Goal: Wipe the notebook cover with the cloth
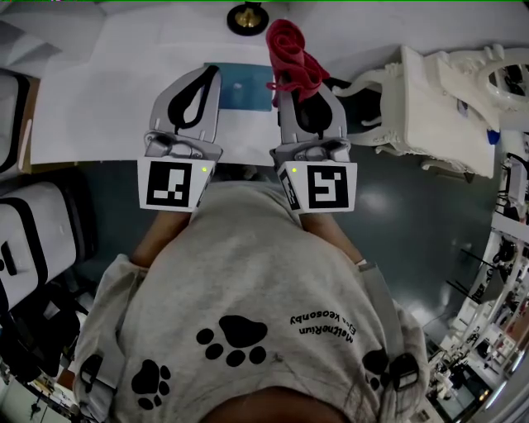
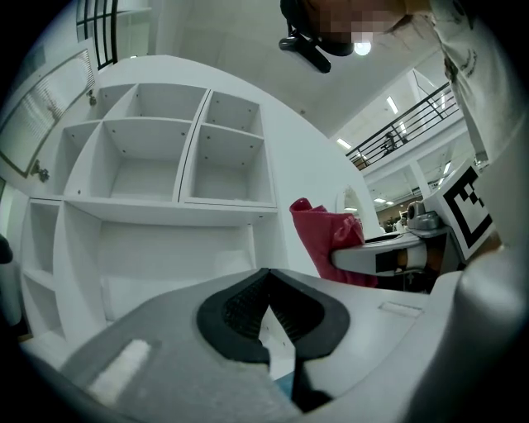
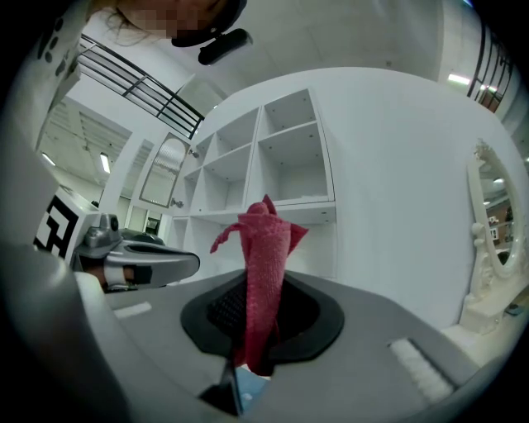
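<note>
Left gripper (image 1: 207,76): its fingers (image 2: 235,314) are pressed together at the tips with nothing between them. It is raised, pointing toward the white shelving unit (image 2: 165,149).

Right gripper (image 1: 299,81): its fingers (image 3: 306,312) pinch the red cloth (image 3: 266,248). The cloth stands up past the fingertips in a loose bunch. The gripper sits beside the left one and roughly level with it.

Notebook (image 1: 240,86): teal cover, lying flat on the white worktop (image 1: 99,107). In the head view it shows between the two grippers and ahead of them. The right gripper overlaps its right edge in that view. A strip of the cover also shows below the right fingers in the right gripper view. Whether the cloth touches the cover cannot be told.

A round brass object (image 1: 247,17) stands on the worktop beyond the notebook.
</note>
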Available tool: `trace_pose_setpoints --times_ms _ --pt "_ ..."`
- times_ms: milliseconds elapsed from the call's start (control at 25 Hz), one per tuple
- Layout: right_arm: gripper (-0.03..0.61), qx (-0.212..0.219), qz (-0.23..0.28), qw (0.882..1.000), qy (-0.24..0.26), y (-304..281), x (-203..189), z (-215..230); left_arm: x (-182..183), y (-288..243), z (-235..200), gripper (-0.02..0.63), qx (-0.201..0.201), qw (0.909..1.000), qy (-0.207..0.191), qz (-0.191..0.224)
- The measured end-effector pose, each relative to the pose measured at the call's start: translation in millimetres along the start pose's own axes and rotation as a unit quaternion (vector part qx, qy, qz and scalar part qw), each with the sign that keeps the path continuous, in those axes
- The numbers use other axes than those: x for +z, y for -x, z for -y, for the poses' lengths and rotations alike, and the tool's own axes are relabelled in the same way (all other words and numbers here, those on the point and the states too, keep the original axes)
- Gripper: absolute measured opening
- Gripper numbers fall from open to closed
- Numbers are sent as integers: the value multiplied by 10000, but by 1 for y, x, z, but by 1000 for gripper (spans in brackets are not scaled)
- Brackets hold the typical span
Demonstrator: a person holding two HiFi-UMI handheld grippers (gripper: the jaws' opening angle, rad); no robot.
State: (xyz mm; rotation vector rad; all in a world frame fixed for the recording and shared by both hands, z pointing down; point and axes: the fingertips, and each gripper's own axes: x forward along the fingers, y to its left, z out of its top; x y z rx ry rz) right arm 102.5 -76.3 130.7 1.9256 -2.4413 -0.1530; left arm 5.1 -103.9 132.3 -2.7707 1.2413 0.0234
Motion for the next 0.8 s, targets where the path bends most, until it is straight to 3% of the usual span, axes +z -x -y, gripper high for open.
trace_pose_setpoints --times_ms 800 --pt "46 216 174 9996 -73 27 -4 22 6 0 40 -2 194 9996 -186 109"
